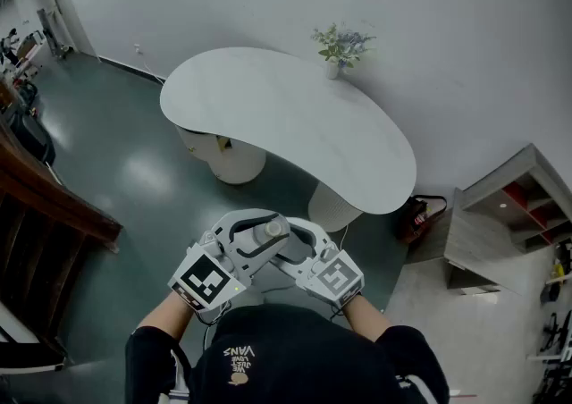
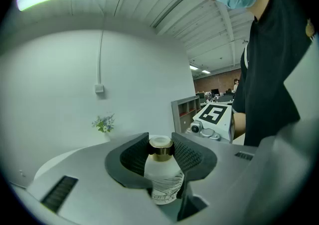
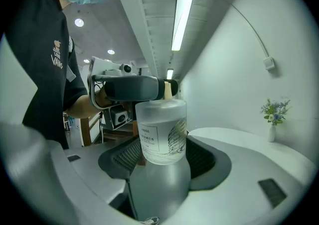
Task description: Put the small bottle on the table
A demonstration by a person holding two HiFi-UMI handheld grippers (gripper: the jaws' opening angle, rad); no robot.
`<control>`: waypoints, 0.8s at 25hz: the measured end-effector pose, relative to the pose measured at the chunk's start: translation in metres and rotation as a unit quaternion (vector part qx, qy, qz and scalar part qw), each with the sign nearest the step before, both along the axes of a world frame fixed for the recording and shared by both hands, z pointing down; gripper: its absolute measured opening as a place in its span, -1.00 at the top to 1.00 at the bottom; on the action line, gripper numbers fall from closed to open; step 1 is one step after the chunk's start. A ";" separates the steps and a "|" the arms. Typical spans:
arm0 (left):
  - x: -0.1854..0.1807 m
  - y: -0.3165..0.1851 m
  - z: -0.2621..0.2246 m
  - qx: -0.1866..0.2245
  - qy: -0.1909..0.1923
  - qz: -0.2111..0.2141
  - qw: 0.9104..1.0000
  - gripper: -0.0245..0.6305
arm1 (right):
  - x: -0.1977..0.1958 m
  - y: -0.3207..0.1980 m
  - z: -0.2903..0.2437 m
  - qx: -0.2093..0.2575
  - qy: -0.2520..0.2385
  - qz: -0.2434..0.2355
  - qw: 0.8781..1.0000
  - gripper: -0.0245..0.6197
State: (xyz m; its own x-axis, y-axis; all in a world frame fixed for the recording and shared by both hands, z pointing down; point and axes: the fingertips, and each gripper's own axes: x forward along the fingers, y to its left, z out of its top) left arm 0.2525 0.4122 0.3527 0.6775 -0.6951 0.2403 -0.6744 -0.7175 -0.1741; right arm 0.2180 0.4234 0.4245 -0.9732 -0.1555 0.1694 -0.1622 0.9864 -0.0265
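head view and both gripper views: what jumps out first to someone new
A small bottle with a gold collar, clamped near its top by the left tool in front of the person's chest, its body standing between the open jaws of the right tool. Beyond lies a white curved table with a vase of flowers at its far edge.

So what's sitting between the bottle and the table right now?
Only bare floor, as the head view shows: nothing stands between the small bottle and the table.
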 end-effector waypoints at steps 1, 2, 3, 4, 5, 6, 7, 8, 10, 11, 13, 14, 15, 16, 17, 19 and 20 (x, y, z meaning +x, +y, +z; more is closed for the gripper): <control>-0.004 -0.001 0.000 0.001 0.001 0.001 1.000 0.43 | -0.004 -0.001 0.000 0.000 -0.002 -0.002 1.000 0.13; -0.007 -0.003 -0.001 0.003 0.002 0.003 1.000 0.43 | -0.007 -0.003 0.000 0.000 -0.005 -0.003 1.000 0.13; -0.010 -0.004 -0.001 0.003 0.002 0.004 1.000 0.43 | -0.010 -0.004 0.001 0.001 -0.007 -0.004 1.000 0.13; -0.012 -0.006 0.000 0.003 0.002 0.004 1.000 0.44 | -0.013 -0.006 0.001 0.000 -0.009 -0.004 1.000 0.13; -0.015 -0.009 0.001 0.002 0.002 0.005 1.000 0.43 | -0.015 -0.009 0.001 -0.003 -0.009 -0.002 1.000 0.12; -0.019 -0.013 0.001 0.002 0.001 0.006 1.000 0.44 | -0.019 -0.013 0.001 -0.008 -0.008 0.002 1.000 0.12; -0.025 -0.020 0.001 0.001 0.001 0.008 1.000 0.43 | -0.026 -0.020 0.000 -0.012 -0.007 0.004 1.000 0.13; -0.034 -0.028 0.000 -0.001 0.001 0.010 1.000 0.43 | -0.034 -0.028 0.000 -0.015 -0.007 0.006 1.000 0.12; -0.051 -0.044 -0.002 -0.004 0.004 0.015 1.000 0.43 | -0.052 -0.043 -0.001 -0.019 -0.005 0.009 1.000 0.12; -0.059 -0.050 -0.002 -0.005 0.005 0.018 1.000 0.43 | -0.060 -0.049 -0.002 -0.020 -0.005 0.011 1.000 0.12; -0.077 -0.060 -0.002 -0.006 0.007 0.023 1.000 0.43 | -0.077 -0.060 -0.002 -0.020 -0.005 0.015 1.000 0.12; -0.087 -0.065 -0.001 -0.006 0.008 0.025 1.000 0.44 | -0.087 -0.065 -0.002 -0.020 -0.005 0.018 1.000 0.12; -0.097 -0.069 -0.001 -0.005 0.007 0.028 1.000 0.44 | -0.097 -0.069 -0.003 -0.021 -0.005 0.021 1.000 0.12; -0.107 -0.074 -0.002 -0.005 0.008 0.032 0.999 0.43 | -0.107 -0.074 -0.003 -0.023 -0.006 0.024 0.999 0.13; -0.116 -0.079 -0.002 -0.006 0.009 0.034 0.999 0.43 | -0.116 -0.079 -0.004 -0.024 -0.008 0.027 0.999 0.12; -0.132 -0.090 -0.002 -0.008 0.012 0.040 0.999 0.43 | -0.132 -0.090 -0.005 -0.024 -0.011 0.036 0.999 0.12; -0.139 -0.094 -0.002 -0.009 0.014 0.044 0.999 0.44 | -0.139 -0.095 -0.004 -0.024 -0.010 0.041 0.999 0.12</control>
State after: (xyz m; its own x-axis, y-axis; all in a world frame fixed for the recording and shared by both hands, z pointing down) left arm 0.1132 0.3179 0.3510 0.7423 -0.6285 0.2322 -0.6129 -0.7770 -0.1437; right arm 0.0788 0.3283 0.4204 -0.9609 -0.2266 0.1593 -0.2409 0.9675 -0.0769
